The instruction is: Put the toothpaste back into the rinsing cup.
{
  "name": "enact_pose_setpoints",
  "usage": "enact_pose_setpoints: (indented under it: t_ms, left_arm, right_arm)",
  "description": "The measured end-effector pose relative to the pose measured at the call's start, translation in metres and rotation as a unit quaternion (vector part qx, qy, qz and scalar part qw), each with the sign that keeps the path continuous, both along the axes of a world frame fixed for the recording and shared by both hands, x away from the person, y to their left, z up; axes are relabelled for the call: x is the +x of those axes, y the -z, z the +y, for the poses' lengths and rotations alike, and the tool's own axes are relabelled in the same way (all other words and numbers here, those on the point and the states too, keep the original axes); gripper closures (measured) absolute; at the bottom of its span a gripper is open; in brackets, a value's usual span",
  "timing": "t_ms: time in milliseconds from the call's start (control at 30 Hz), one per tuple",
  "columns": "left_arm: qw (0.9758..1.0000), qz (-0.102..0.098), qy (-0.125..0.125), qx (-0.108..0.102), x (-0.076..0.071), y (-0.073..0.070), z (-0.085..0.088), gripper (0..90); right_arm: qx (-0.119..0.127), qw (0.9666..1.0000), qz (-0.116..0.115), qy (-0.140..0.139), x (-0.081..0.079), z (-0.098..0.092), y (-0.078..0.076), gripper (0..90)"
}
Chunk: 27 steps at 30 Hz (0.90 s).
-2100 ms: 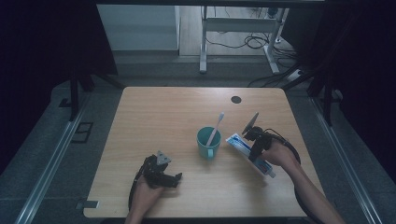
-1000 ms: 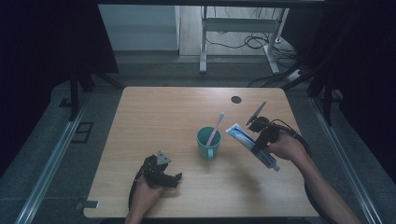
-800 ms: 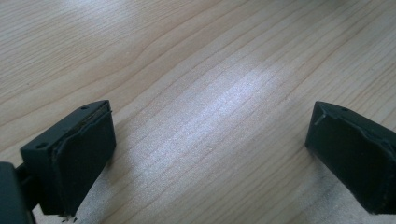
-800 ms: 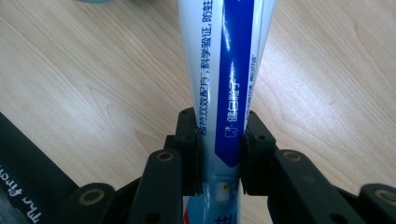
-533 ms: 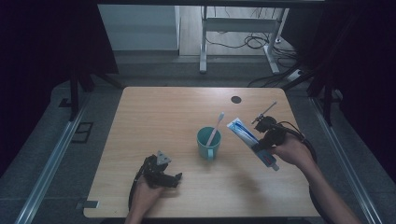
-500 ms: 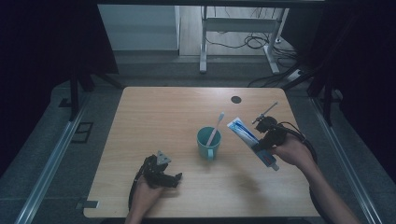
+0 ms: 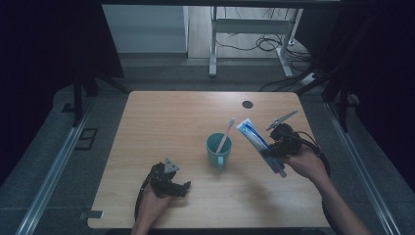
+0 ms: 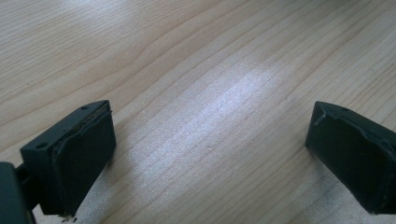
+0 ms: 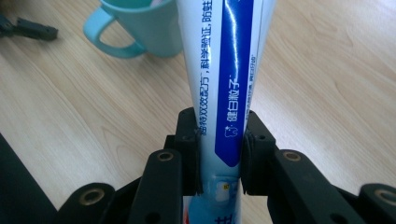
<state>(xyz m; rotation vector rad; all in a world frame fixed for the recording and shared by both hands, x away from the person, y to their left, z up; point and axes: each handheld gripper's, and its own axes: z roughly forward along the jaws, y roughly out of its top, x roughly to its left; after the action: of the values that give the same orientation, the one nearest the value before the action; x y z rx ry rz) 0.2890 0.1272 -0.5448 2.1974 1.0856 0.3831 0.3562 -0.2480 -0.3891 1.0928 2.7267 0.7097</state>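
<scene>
Your high view gives the layout: teal mug [image 7: 218, 152] near table centre on the wooden table [image 7: 171, 117], a toothbrush [image 7: 225, 136] standing in it, head leaning toward 1 o'clock. At 3 o'clock of the mug, your right gripper [image 7: 275, 147] carries the toothpaste tube [image 7: 257, 139] above the tabletop; the tube runs from 11 o'clock (flat crimped end, just beside the mug rim) down to 5 o'clock (cap end by your hand). At 7 o'clock of the mug, well apart from it, your left gripper [image 7: 182, 187] rests low on the table.

The right gripper view adds what the high view can't resolve: the grip itself. Pads clamp the tube [image 9: 224, 84] from both sides w/ the tube's blue stripe and printed text facing the camera; right gripper [image 9: 220, 154] is clenched on it, tube pinched narrow between the fingers [image 9: 189, 140]. The tube rises toward 12 o'clock past the mug [image 9: 140, 25], which sits at 11 o'clock, handle pointing to 9 o'clock. Mug contents aren't visible here.

The left gripper view gives the other side: left gripper [image 8: 210, 149] spread wide, one finger [image 8: 74, 158] at 8 o'clock, the other at 4 o'clock, bare wood grain between them, nothing held.
</scene>
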Motion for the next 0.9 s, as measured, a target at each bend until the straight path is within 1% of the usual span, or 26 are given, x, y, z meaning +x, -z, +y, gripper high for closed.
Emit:
enact_pose_setpoints:
  t_ms: [133, 233, 433, 733, 900]
  left_arm:
    - [1.0, 0.0, 0.0, 0.0, 0.0, 0.0, 0.0, 1.8]
    - [1.0, 0.0, 0.0, 0.0, 0.0, 0.0, 0.0, 1.8]
    - [1.0, 0.0, 0.0, 0.0, 0.0, 0.0, 0.0, 1.8]
    - [1.0, 0.0, 0.0, 0.0, 0.0, 0.0, 0.0, 1.9]
    - [1.0, 0.0, 0.0, 0.0, 0.0, 0.0, 0.0, 1.9]
  right_arm:
    - [0.013, 0.9998, -0.014, -0.005, -0.001, 0.005, 0.0, 72.4]
    - [0.024, 0.9995, -0.017, -0.01, -0.001, 0.009, 0.0, 72.4]
    - [0.035, 0.9989, -0.025, -0.017, 0.001, 0.018, 0.0, 72.3]
    - [0.06, 0.9969, -0.043, -0.025, 0.004, 0.032, -0.001, 72.3]
    - [0.073, 0.9955, -0.055, -0.024, 0.007, 0.04, -0.003, 72.3]
